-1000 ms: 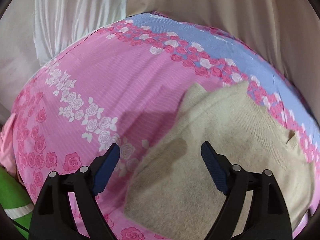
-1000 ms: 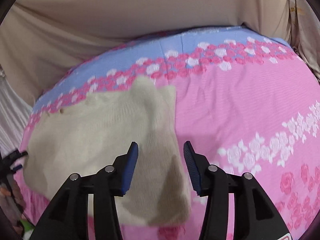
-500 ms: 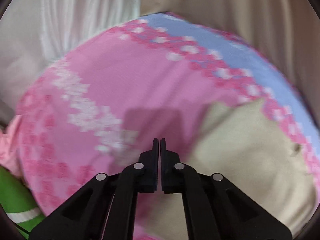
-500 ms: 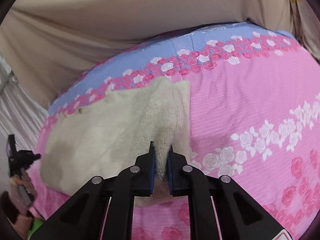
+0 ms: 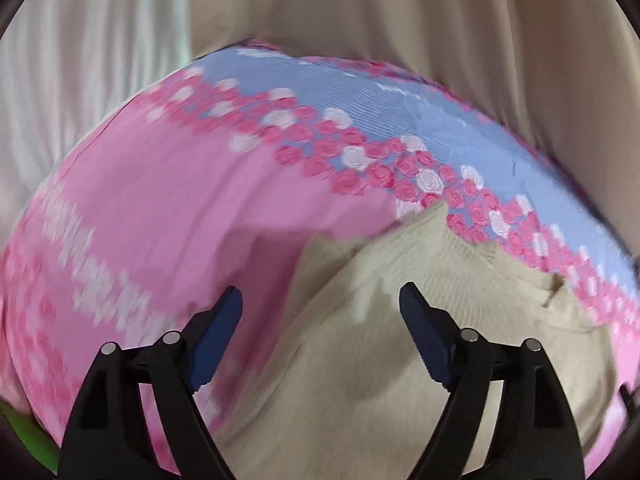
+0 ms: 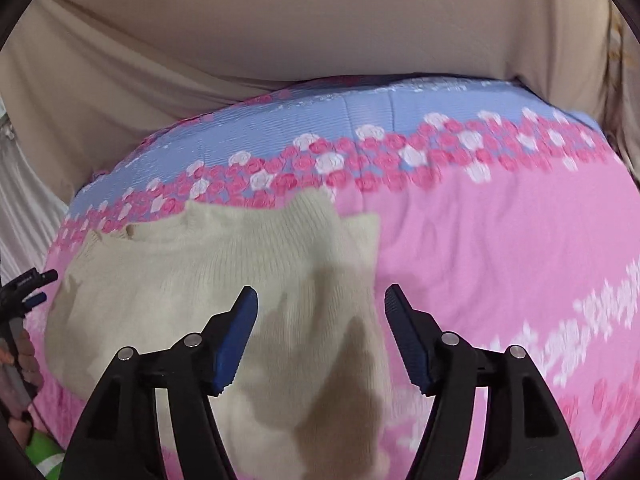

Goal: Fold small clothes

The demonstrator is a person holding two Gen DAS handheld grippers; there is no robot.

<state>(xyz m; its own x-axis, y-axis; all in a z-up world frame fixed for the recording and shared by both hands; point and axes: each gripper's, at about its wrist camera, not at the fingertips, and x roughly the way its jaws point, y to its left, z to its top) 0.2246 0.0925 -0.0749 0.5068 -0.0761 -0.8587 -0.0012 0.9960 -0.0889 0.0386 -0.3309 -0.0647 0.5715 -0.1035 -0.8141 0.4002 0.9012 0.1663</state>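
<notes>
The cream knit garment (image 6: pixel 208 280) lies on the bed (image 6: pixel 500 240) towards its far blue edge. Both the left hand-held gripper (image 5: pixel 320 300) and right hand-held gripper (image 6: pixel 320 300) have just been opened, nothing clamped. A fresh edge must be gripped for the next fold.

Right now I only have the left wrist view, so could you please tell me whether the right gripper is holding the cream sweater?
Observer: No. The right gripper is open. Its jaws have just been opening and nothing is pinched between them. The cream sweater lies on the bed below.
Operator: Thank you. How does its right side look?
Observer: It is doubled over there: two knit layers overlap, and the edge rests on the pink sheet.
Operator: Is anything else visible beside it?
Observer: The left gripper shows at the picture's left edge, beside the sweater, with a hand behind it.
</notes>
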